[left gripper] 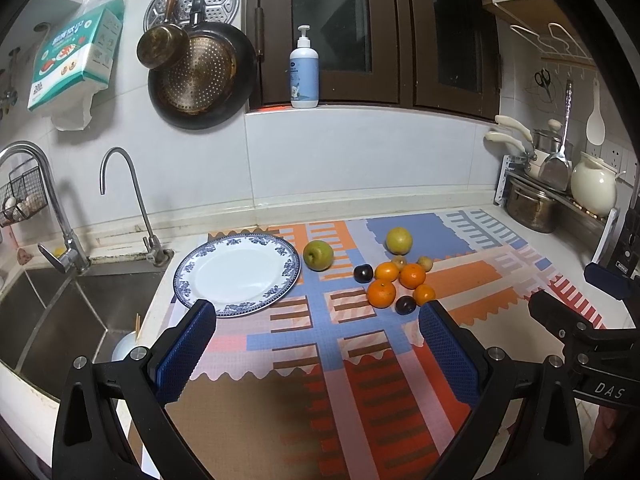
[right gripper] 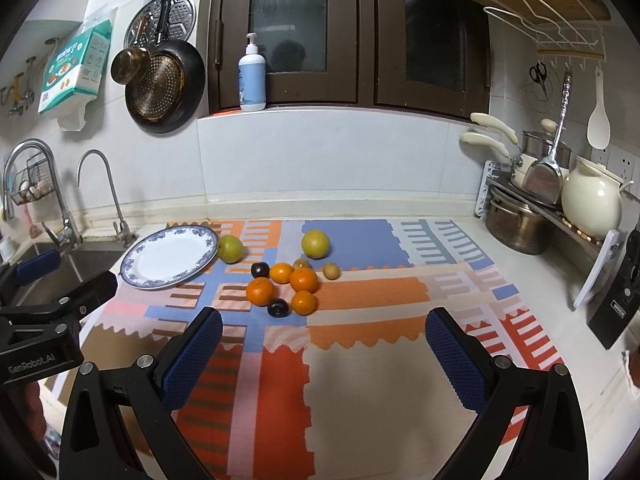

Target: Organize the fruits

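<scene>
A blue-rimmed white plate (left gripper: 236, 274) (right gripper: 170, 258) lies bare on the patterned mat, left of the fruit. A green apple (left gripper: 318, 255) (right gripper: 230, 249) sits beside its right rim. A yellow-green fruit (left gripper: 399, 240) (right gripper: 315, 244) lies farther back. Several oranges (left gripper: 381, 293) (right gripper: 260, 291), two dark plums (left gripper: 363, 273) (right gripper: 278, 307) and two small brownish fruits (left gripper: 425, 263) (right gripper: 331, 270) cluster mid-mat. My left gripper (left gripper: 316, 322) is open and empty, short of plate and fruit. My right gripper (right gripper: 324, 330) is open and empty, short of the cluster.
A steel sink (left gripper: 52, 320) with two taps (left gripper: 132, 200) lies left of the plate. Pots and a cream jug (right gripper: 592, 200) stand on a rack at the right. A black box (right gripper: 618, 300) stands at the right edge. A pump bottle (left gripper: 305, 70) stands on the sill.
</scene>
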`<control>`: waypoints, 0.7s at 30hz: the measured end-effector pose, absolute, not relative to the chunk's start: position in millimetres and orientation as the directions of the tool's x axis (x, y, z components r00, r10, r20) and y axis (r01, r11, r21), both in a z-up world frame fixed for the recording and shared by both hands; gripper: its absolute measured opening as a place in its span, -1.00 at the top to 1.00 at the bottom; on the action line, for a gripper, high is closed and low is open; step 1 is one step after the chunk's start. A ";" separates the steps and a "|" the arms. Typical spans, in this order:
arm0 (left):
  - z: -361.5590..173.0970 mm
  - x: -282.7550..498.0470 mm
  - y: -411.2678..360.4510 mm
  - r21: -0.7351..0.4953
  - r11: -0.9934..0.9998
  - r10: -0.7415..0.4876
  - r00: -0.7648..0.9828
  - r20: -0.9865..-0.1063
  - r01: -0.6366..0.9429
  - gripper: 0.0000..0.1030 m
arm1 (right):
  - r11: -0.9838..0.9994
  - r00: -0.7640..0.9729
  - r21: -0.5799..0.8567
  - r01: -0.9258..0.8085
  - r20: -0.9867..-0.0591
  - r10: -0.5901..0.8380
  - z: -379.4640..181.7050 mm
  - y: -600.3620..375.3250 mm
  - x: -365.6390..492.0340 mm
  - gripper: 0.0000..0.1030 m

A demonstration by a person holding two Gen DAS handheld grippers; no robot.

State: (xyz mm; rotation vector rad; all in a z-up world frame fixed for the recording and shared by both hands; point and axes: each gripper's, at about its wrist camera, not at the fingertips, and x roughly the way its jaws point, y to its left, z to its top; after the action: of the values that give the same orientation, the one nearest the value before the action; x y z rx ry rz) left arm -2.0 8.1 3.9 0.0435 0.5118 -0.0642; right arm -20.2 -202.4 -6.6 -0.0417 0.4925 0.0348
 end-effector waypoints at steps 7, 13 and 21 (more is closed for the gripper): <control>0.4 5.0 9.2 0.020 0.997 -0.057 0.865 -0.499 0.078 -1.00 | 0.999 0.876 -0.031 -0.042 -0.481 0.022 -8.4 -200.9 -15.5 -0.99; -2.5 11.4 10.9 0.016 0.996 -0.067 0.861 -0.504 0.087 -1.00 | 0.999 0.872 -0.030 -0.042 -0.489 0.022 -11.3 -198.5 -9.8 -0.99; -6.9 23.8 10.5 0.018 0.995 -0.076 0.851 -0.520 0.100 -1.00 | 0.999 0.864 -0.021 -0.048 -0.503 0.031 -14.3 -197.2 2.1 -0.99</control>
State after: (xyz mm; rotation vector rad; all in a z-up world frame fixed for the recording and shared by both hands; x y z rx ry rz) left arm 23.8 10.5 -6.9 0.0451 0.5458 -0.0925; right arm 2.1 -197.2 -14.3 -0.0333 0.5261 0.0410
